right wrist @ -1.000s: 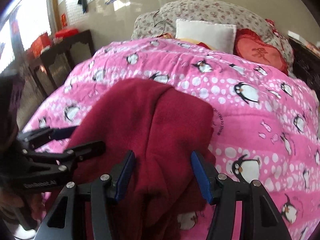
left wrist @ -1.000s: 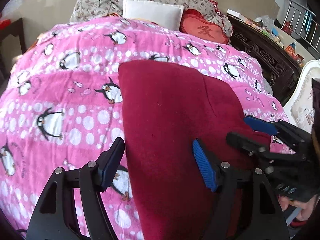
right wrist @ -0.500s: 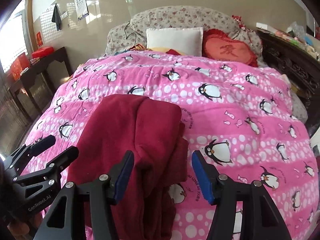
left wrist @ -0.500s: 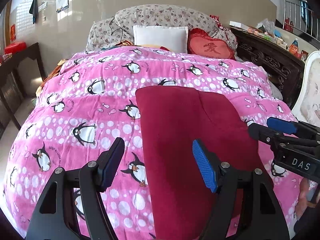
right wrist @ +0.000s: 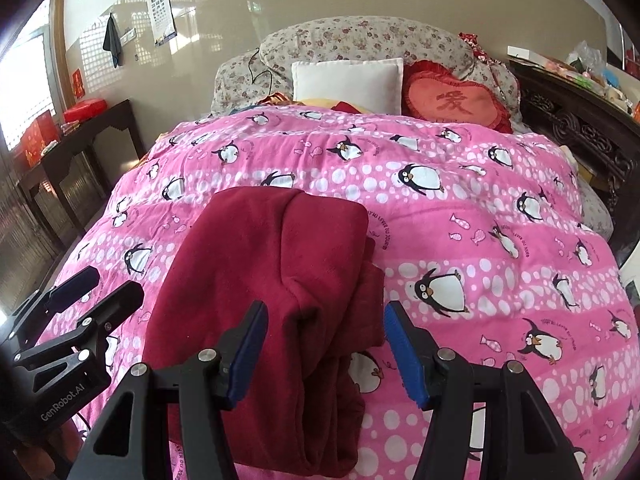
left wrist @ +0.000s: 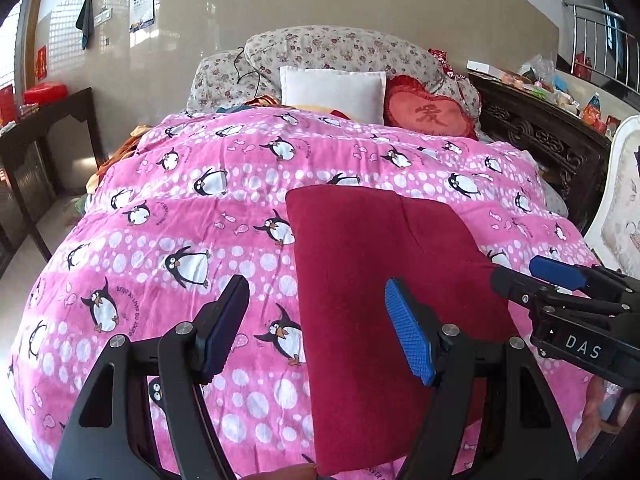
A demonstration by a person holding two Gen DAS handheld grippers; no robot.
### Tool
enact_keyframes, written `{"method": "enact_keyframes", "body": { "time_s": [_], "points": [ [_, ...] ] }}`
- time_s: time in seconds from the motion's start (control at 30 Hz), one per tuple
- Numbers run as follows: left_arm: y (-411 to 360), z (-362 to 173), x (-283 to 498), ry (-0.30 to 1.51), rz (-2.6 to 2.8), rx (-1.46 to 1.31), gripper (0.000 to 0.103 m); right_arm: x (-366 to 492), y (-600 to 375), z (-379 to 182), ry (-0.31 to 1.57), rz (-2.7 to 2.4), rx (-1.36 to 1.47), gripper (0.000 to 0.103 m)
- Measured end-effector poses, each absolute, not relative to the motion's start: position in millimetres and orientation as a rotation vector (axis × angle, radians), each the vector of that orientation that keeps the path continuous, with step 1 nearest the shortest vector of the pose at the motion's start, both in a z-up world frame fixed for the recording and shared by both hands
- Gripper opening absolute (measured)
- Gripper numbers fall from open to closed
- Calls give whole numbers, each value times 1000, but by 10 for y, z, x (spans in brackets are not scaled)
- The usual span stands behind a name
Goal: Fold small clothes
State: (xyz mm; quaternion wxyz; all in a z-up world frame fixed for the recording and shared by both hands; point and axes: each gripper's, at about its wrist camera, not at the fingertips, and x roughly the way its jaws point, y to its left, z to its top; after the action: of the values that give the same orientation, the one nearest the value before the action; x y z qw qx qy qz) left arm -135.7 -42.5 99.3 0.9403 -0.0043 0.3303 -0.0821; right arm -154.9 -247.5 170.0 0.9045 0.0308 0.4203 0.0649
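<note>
Dark red garment point(left wrist: 380, 280) lies folded on the pink penguin quilt point(left wrist: 192, 208) of the bed, toward its near edge; its near end runs out of my left view behind the tool fingers, and in the right view its right side bunches into layered folds point(right wrist: 344, 320) I cannot sort out. My left tool point(left wrist: 316, 328) hangs above the quilt, angled downward, jaws apart with nothing between the pads, straddling the garment's left edge. My right tool point(right wrist: 326, 350) hangs above the garment's near right part, tilted down more steeply, jaws also apart and empty. Each tool shows at the edge of the other's view.
</note>
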Motion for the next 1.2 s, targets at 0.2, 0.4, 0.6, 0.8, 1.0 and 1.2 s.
{"method": "enact_keyframes", "body": {
  "time_s": [0.2, 0.4, 0.6, 0.8, 1.0, 1.2],
  "points": [
    [-426, 962, -1353, 679, -162, -5, 70, -1537, -2481, 1672, 869, 141, 85, 58],
    [-422, 933, -1331, 686, -161, -4, 70, -1519, -2448, 1651, 874, 151, 91, 58],
    [-424, 930, -1330, 686, -160, -1, 70, -1506, -2409, 1633, 877, 155, 87, 58],
    [-407, 911, -1321, 679, -148, 5, 70, -1502, -2399, 1622, 876, 157, 91, 58],
    [-396, 899, -1327, 672, -139, 9, 70, -1496, -2368, 1599, 876, 165, 96, 58],
    [-410, 886, -1344, 674, -132, 26, 70, -1486, -2338, 1577, 878, 173, 103, 58]
  ]
}}
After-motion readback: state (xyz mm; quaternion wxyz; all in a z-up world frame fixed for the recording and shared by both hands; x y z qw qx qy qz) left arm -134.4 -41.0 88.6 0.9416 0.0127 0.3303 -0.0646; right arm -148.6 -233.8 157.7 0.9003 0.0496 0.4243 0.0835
